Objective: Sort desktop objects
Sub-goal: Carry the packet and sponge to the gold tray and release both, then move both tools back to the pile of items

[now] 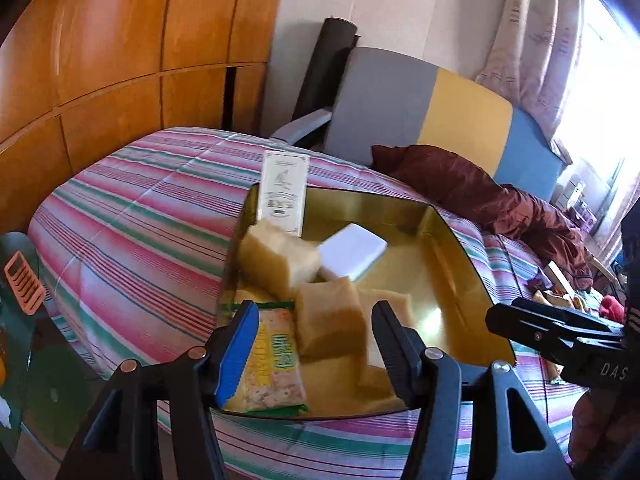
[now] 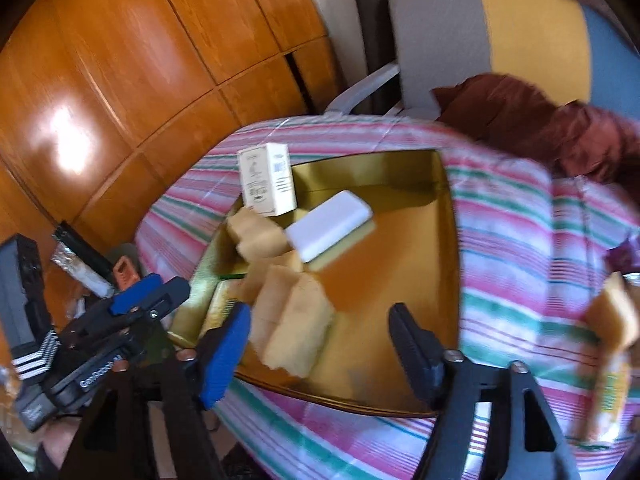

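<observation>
Here the cake packet (image 1: 328, 320) lies between spread left fingers (image 1: 236, 350).

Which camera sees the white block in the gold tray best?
The left wrist view: the white block is sharp there, leaning on a yellow packet. In the right wrist view it is blurred.

Striped bedspread (image 1: 132, 216), wooden wardrobe (image 1: 100, 60), maroon quilt (image 1: 480, 192), perhaps a calculator (image 1: 24, 284)
</observation>
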A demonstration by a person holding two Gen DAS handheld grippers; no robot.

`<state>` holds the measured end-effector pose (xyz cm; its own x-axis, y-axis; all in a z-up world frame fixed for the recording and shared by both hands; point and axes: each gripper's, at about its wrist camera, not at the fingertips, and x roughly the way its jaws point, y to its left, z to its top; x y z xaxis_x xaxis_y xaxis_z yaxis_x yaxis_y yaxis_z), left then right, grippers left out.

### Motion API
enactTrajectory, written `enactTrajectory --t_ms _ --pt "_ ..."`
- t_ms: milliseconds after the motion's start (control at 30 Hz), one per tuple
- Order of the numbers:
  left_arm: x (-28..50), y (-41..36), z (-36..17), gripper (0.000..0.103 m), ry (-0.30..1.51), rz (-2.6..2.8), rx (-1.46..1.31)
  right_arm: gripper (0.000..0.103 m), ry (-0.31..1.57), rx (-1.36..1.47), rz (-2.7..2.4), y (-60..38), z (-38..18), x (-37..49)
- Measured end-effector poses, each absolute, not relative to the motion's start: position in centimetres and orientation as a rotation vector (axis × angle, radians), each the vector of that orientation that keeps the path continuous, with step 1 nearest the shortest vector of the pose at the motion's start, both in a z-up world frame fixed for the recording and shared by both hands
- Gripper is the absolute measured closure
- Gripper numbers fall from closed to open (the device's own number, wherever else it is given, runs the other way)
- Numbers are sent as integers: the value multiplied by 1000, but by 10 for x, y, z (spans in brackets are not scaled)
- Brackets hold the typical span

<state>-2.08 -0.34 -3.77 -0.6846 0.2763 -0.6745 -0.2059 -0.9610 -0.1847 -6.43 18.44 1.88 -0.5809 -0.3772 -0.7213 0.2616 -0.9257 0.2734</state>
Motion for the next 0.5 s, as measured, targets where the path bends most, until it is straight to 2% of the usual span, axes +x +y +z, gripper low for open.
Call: enactTrajectory --t_ms 133,500 --pt "-18 4 -39 43 -135 2631 -1098 18 -96 1161 -2624 190 26 -55" --pt "-11 32 -36 43 -57 2568 -1084 18 9 1110 -2799 215 31 -39"
